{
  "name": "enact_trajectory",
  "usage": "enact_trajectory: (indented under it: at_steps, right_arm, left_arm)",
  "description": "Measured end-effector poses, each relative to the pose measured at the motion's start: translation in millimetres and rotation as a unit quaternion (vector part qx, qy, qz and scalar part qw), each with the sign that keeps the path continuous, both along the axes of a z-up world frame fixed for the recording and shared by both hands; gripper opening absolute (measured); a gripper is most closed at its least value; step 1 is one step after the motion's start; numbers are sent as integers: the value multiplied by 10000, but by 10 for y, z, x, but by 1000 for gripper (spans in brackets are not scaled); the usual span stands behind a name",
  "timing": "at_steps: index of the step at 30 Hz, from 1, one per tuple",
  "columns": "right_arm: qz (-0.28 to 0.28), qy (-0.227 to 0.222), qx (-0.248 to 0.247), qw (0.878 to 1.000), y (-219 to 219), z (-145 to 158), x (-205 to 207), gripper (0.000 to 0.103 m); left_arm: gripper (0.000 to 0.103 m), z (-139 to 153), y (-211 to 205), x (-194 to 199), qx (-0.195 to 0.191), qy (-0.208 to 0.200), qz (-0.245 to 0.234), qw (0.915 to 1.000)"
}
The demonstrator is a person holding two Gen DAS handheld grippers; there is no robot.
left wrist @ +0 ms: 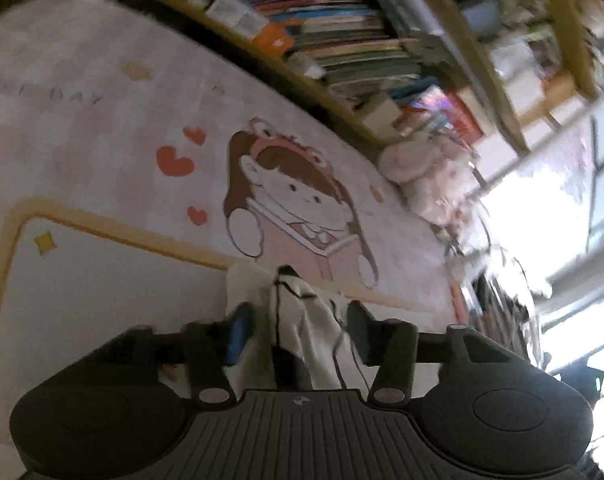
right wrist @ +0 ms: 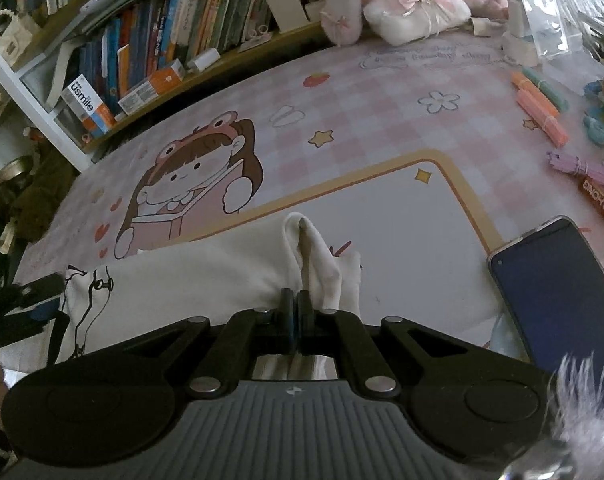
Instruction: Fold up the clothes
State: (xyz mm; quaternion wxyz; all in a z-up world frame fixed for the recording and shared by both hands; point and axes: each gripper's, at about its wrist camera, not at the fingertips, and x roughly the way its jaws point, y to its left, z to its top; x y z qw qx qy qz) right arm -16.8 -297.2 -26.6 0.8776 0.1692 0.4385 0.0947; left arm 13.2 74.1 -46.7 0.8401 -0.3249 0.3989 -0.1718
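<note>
A cream garment with a black line drawing (right wrist: 182, 280) lies on the pink cartoon desk mat (right wrist: 381, 112). My right gripper (right wrist: 296, 304) is shut on a raised fold of the garment, which stands up just past the fingertips. In the left wrist view my left gripper (left wrist: 298, 320) is open, its fingers wide apart with a bunched part of the same garment (left wrist: 305, 320) between them, not pinched. The left gripper also shows at the left edge of the right wrist view (right wrist: 30, 300), beside the garment's printed end.
A dark phone (right wrist: 557, 288) lies at the mat's right edge. Highlighters (right wrist: 541, 108) and a pink stapler-like item (right wrist: 581, 168) lie further right. A bookshelf (right wrist: 162, 40) and a plush toy (right wrist: 413, 4) line the back.
</note>
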Motion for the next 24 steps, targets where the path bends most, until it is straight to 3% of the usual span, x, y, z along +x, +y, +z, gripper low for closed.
enact_trajectory:
  at_steps: [1,6,8,10,15,20,24]
  right_arm:
    - [-9,12,-4,10000,-1,-2,0,2]
    - [-71,81,-38,9999,9,-11,11,2]
    - [-101,72,-10,9999,11,-17,7,2]
    - [-126,71,11,9999,12,-17,4,2]
    - [-174,55,63,9998,0,-19,-11,2]
    - [-139,26,76,9999,-8,-30,-18,2]
    - [-87,26,119,9999,-29,-35,-13,2]
  left_arm:
    - [3,56,-5,-37,-12,-120,80,9999]
    - [4,153,-8,-137,19,-472,125,9988]
    - [6,-69,54,14,-46,62,190,9998]
    - [11,-116,46,77,-2,226,189,9996]
    - [15,147,161,-143,211,-183,258,9993]
    - [21,63,150,-379,70,259,-28,9996]
    - [22,12,12,-467,-48,335,-36,9994]
